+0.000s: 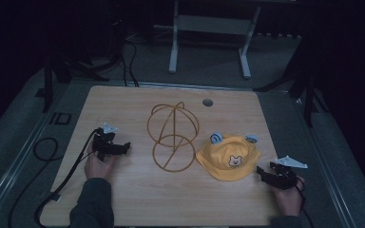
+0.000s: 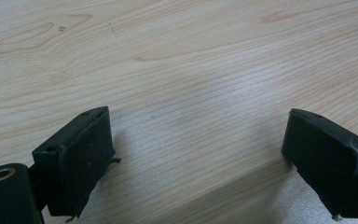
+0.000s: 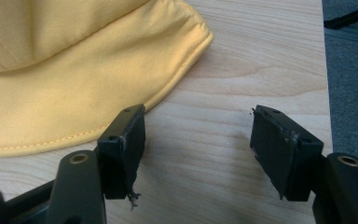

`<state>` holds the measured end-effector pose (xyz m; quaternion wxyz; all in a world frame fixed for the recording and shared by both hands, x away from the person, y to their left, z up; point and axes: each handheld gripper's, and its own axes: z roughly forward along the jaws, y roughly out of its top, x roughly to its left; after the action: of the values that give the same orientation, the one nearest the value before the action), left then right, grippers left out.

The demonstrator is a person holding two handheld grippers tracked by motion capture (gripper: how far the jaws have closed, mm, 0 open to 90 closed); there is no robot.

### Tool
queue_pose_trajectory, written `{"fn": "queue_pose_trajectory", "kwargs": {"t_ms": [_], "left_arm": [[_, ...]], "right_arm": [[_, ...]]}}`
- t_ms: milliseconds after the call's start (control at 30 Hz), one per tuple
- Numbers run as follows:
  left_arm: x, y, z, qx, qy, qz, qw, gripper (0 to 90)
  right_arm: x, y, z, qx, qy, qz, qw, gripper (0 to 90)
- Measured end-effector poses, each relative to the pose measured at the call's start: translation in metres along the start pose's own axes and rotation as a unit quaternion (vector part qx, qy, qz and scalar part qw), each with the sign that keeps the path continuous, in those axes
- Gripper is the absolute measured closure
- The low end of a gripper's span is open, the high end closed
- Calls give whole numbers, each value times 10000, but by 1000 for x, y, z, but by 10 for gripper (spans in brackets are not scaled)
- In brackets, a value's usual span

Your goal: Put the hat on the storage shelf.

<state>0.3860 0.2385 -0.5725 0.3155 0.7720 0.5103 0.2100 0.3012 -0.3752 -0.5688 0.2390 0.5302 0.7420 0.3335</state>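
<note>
Yellow hat (image 1: 228,159) lies flat on the wooden table (image 1: 138,199), lower right of centre in the high view, bear patch up, two small blue ears at its upper edge. Gold wire stand (image 1: 172,136) sits just left of it at frame centre; brim and wire base look near or maybe touching, too dim to tell.

Right gripper (image 1: 272,175) is at the lower right, just off the hat's right brim, jaws apart with nothing between them. In the right gripper view the hat (image 3: 74,65) fills the upper left and its stitched brim edge runs just past the tip of the left-hand jaw; bare wood shows in the gap. Left gripper (image 1: 116,148) rests at the left of the high view, well apart from the hat, jaws wide apart over bare wood (image 2: 182,84).

Step in hand, as I read it: right gripper going for the brim, likely to put the hat on the stand. To do it well:
- slide further in so the brim edge sits between both pads, not outside one
- keep the lower jaw skimming the table to get under the fabric
- close on a single brim layer, then lift straight up
- left gripper could steady the wire stand, which looks light and tippy
</note>
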Motion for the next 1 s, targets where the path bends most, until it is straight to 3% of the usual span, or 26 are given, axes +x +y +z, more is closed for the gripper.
{"fn": "queue_pose_trajectory", "kwargs": {"t_ms": [367, 533, 1000], "left_arm": [[0, 0, 0, 0, -1, 1, 10000, 85], [0, 0, 0, 1, -1, 2, 10000, 85], [0, 0, 0, 4, -1, 4, 10000, 89]], "right_arm": [[2, 2, 0, 77, -64, 80, 9999, 354], [4, 4, -1, 162, -113, 104, 9998, 425], [12, 15, -8, 458, 116, -579, 9972, 466]]}}
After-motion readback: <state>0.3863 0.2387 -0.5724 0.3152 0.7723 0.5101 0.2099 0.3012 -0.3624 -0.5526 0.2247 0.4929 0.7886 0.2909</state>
